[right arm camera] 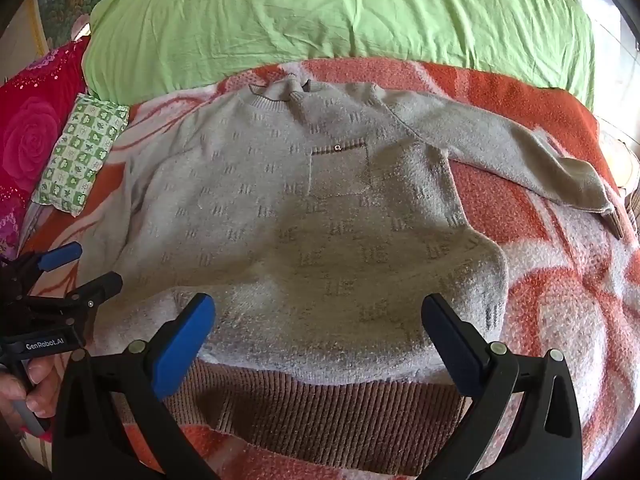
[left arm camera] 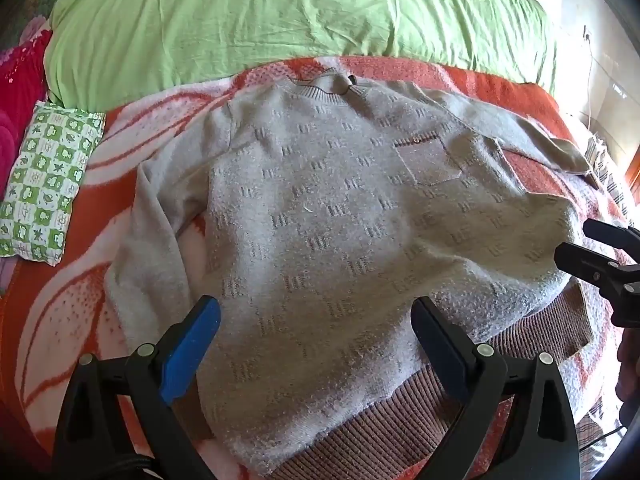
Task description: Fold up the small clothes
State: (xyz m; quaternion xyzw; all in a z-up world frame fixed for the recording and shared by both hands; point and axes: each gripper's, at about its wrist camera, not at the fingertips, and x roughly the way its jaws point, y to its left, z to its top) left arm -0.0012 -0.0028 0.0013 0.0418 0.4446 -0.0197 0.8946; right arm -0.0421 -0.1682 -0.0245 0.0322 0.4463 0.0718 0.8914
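Note:
A grey knitted sweater (left arm camera: pixel 320 208) (right arm camera: pixel 304 232) lies spread face up on the bed, collar far, brown ribbed hem (right arm camera: pixel 320 408) near, with a chest pocket (right arm camera: pixel 339 170). One sleeve (right arm camera: pixel 520 152) stretches out to the right; the other sleeve (left arm camera: pixel 152 216) hangs down the left side. My left gripper (left arm camera: pixel 316 312) hovers open above the lower left body, nothing between its fingers. My right gripper (right arm camera: pixel 318 312) stands open over the hem's right part, holding nothing. Each gripper shows in the other's view, the right gripper (left arm camera: pixel 588 244) and the left gripper (right arm camera: pixel 98 266).
The sweater rests on an orange and white blanket (left arm camera: pixel 60 320) (right arm camera: pixel 560 288). A green quilt (left arm camera: pixel 280 20) lies beyond the collar. A small green checked pillow (left arm camera: pixel 44 184) and a pink flowered cushion (right arm camera: pixel 32 140) sit at the left. A person's hand (right arm camera: pixel 36 384) grips the left tool.

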